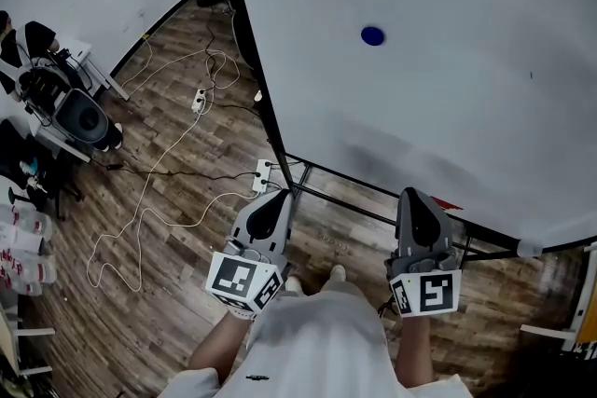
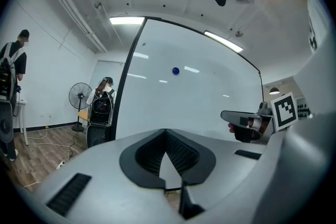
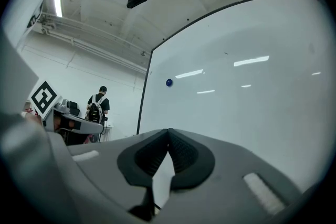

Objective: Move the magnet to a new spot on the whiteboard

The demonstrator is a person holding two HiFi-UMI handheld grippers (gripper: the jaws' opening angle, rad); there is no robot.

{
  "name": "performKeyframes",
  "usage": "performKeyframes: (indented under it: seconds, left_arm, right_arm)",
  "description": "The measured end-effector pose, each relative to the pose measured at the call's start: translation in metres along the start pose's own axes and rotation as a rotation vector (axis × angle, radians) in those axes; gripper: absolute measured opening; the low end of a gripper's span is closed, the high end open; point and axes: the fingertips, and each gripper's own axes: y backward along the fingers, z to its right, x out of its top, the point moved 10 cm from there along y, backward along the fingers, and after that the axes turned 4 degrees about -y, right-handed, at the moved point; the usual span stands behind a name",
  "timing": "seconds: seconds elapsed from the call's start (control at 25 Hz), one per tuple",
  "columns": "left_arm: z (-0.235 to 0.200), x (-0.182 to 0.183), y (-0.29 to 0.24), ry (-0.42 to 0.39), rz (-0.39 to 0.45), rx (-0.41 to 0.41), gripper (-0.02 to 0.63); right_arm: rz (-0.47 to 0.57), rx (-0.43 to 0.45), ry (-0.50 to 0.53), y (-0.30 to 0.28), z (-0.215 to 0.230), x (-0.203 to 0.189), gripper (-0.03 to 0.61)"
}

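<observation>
- So far, nothing is done: the blue magnet (image 1: 372, 35) sits high on the whiteboard (image 1: 485, 126), untouched, and the whole move is still ahead.
- The left gripper (image 1: 270, 206) hangs below the whiteboard's bottom edge, jaws together and empty.
- The right gripper (image 1: 417, 210) is low by the same edge, jaws likewise together, holding nothing.

- Head view: looks steeply down from above the person, with the whiteboard (image 1: 448, 107) close ahead and the magnet (image 1: 371, 35) at 1 o'clock.
- Both gripper views: low, tilted up at the board; both also show the magnet, near 12 o'clock.
</observation>
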Motion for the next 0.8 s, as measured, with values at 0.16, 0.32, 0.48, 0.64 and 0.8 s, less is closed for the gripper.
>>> performKeyframes:
  seconds: [0.16, 0.32, 0.48, 0.64, 0.8]
  left_arm:
    - [0.004, -0.004, 0.0, 0.01, -0.008, -0.007, 0.006]
    - [0.006, -0.009, -0.001, 0.031, -0.02, -0.01, 0.006]
    - [0.006, -0.012, 0.002, 0.042, -0.02, -0.004, 0.006]
    - [0.006, -0.012, 0.004, 0.039, -0.023, -0.004, 0.006]
    - [0.008, -0.011, 0.004, 0.041, -0.022, -0.002, 0.006]
  right_arm:
    - [-0.003, -0.003, -0.002, 0.004, 0.003, -0.002, 0.009]
    - [-0.013, -0.003, 0.01, 0.007, 0.004, -0.004, 0.009]
    - [-0.019, -0.002, 0.02, 0.01, 0.003, -0.004, 0.009]
    - [-0.017, 0.0, 0.016, 0.011, 0.002, -0.005, 0.009]
    - [-0.017, -0.007, 0.015, 0.013, 0.005, -0.004, 0.009]
